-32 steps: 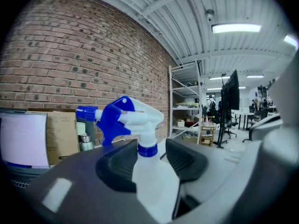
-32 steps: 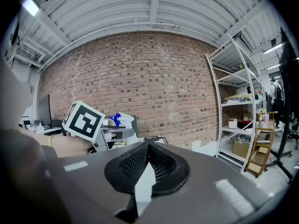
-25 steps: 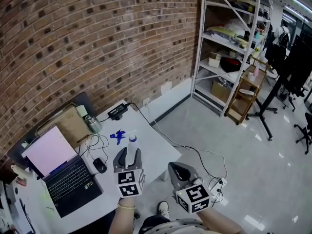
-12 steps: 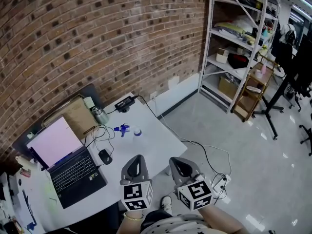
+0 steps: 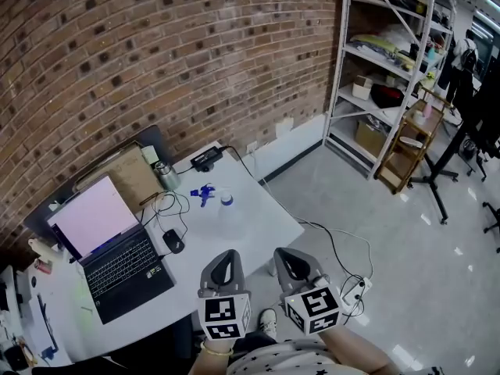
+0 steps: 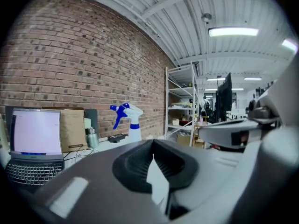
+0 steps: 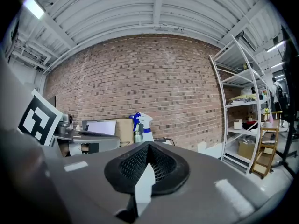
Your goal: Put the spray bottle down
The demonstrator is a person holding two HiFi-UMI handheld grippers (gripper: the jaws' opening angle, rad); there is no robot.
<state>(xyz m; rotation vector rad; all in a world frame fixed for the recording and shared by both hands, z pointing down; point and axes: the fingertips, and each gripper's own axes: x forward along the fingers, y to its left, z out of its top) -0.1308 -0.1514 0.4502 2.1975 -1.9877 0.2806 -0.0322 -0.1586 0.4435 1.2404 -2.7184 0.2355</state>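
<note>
Held both grippers low at the bottom centre of the head view, side by side. Found the left gripper [image 5: 224,256] with its jaws pressed together on nothing, dark pads [image 6: 133,164] meeting in its own view. Found the right gripper [image 5: 284,255] closed and empty in the same way, just right of the left one. Saw a white power strip [image 5: 353,294] on the glossy floor [image 5: 375,233] just right of the right gripper.

Looked past the jaws to a white table [image 5: 262,229] filling the lower left of the frame. Saw an open laptop [image 5: 109,248] at the left with a lit pale screen, a black mouse [image 5: 173,241] just right of its keyboard, and cables [image 5: 160,209] looping above the mouse. Saw the spray bottle [image 5: 226,206] standing upright on the table, left of centre, with a pale body, blue collar and blue trigger head. Found it well apart from both grippers and touched by neither. Noted a metal flask [image 5: 166,176] up and left of the bottle, beside a brown cardboard panel [image 5: 129,180]. Noted a black box, possibly a power adapter [image 5: 206,158], near the table's far edge.

Made out a brick wall [image 5: 156,53] across the upper left. Made out a white metal shelf rack [image 5: 391,61] at the upper right with boxes and bags on it, and a small wooden shelf unit [image 5: 402,143] in front of it.
</note>
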